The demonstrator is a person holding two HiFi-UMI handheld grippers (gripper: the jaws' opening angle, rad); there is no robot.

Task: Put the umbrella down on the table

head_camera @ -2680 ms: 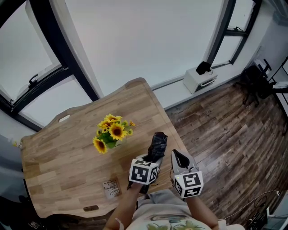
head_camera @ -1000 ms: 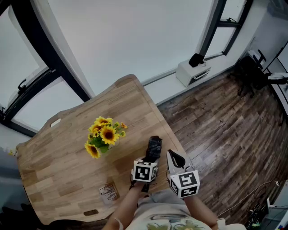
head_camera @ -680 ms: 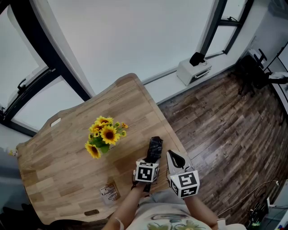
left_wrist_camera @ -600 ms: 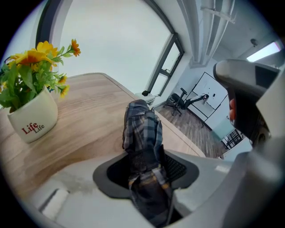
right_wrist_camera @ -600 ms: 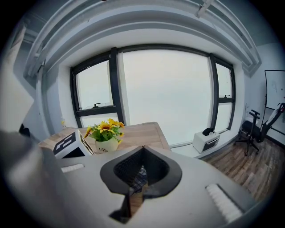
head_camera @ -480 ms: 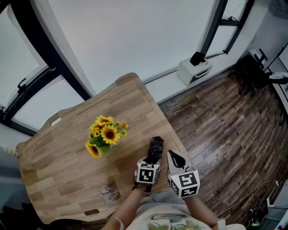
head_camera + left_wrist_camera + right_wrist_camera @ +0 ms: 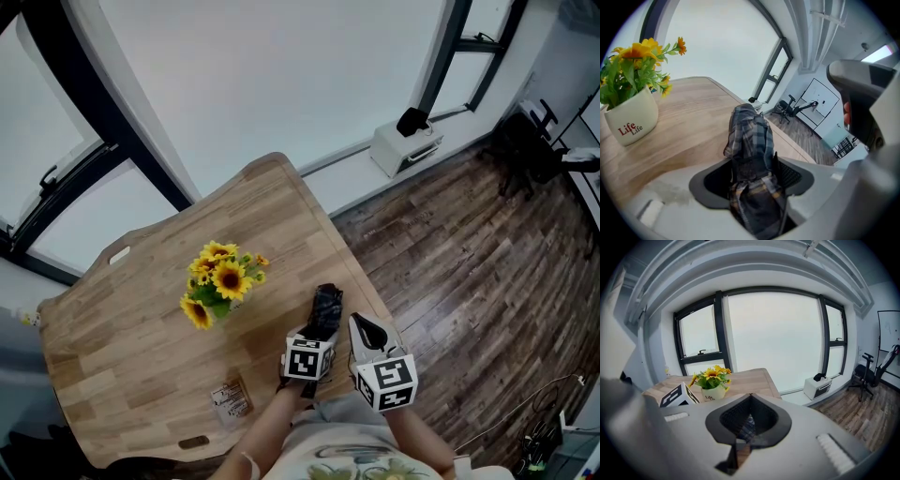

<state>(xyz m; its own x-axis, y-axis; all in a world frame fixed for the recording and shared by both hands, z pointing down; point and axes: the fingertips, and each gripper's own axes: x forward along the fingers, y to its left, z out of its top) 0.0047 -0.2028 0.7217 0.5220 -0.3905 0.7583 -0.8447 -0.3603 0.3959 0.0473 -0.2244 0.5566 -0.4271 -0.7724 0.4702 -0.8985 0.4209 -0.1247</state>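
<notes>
Folded plaid umbrella (image 7: 326,307) at the near right corner of the wooden table (image 7: 122,337), with its length running away from the person and its far end lying on the wood, close to the table's right edge. The near end sits between the jaws of the left gripper (image 7: 317,333), which slopes down toward the tabletop. Those jaws have just been opening: they now stand spread, with dark ribbed pad showing on either side of the fabric, and they no longer pinch it. The strap and the bunched folds of the umbrella lie loosely in the gap.

The right gripper (image 7: 360,322) hangs just to the right of the umbrella, over the table's edge, apart from the fabric. Its jaws are pressed together at the tips and hold nothing; only a strip of plaid shows through the hollow behind the tips.

A white pot of sunflowers (image 7: 220,281) stands upright near the middle of the table, to the left of the umbrella and well apart from it. A small printed packet (image 7: 230,398) lies flat near the front edge, left of the person's left forearm. Beyond the table are dark plank floor (image 7: 469,281) and a white box-shaped unit (image 7: 401,142) set below the window
</notes>
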